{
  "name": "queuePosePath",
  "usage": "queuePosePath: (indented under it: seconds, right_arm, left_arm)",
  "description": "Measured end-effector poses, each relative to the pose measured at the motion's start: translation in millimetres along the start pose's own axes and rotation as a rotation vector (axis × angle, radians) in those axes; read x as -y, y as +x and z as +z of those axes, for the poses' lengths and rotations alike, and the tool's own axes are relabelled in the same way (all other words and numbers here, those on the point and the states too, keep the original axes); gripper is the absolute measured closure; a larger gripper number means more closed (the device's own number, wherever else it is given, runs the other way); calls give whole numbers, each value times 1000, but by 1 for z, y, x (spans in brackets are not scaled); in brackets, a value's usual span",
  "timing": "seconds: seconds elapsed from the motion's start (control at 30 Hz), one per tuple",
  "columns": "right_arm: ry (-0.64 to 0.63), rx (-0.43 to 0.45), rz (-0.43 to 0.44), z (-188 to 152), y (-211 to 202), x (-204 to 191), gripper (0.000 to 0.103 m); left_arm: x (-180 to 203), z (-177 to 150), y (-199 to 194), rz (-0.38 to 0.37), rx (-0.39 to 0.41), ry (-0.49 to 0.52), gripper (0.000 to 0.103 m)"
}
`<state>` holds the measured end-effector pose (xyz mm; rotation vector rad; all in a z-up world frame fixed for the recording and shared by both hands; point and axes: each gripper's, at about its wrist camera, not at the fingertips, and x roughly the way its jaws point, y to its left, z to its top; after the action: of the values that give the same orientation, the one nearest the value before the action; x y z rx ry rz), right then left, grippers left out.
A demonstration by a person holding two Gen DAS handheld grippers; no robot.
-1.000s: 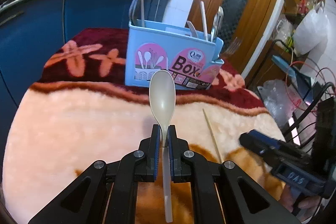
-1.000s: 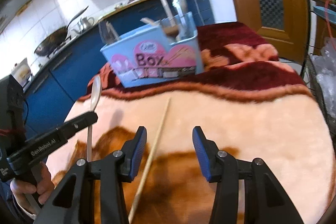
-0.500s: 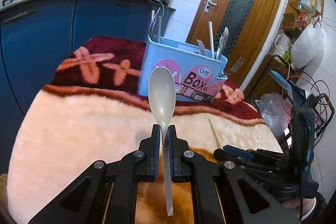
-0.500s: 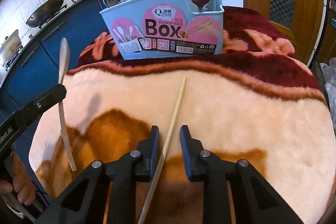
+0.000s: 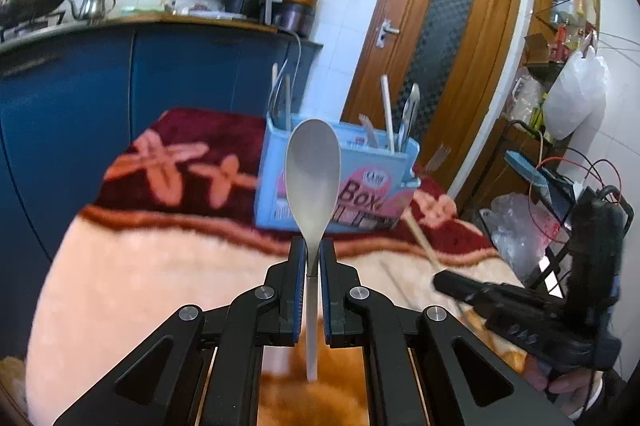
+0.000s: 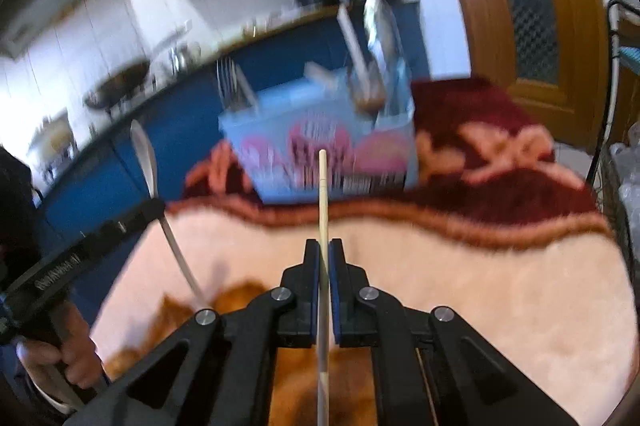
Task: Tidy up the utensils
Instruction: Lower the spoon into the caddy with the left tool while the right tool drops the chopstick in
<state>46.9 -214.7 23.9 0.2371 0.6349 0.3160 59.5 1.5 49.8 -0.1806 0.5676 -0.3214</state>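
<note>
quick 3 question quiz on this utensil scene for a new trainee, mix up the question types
1. True or false: the left gripper is shut on the spoon.
2. What does the right gripper hold? A) a fork B) the chopstick C) nothing
3. Fill in: the big word printed on the blue utensil holder is ____.

Key
1. True; its pads clamp the handle, bowl pointing up.
2. B; the jaws have just been closing, and the chopstick is between them.
3. Box
</note>
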Motion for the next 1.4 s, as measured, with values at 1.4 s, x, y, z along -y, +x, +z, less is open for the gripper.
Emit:
queuePosePath:
  seconds: [1.4]
  right_arm:
    - [27,456,51,148,62,35,96]
  left_arm:
    - [-1,98,109,53,180,86,96]
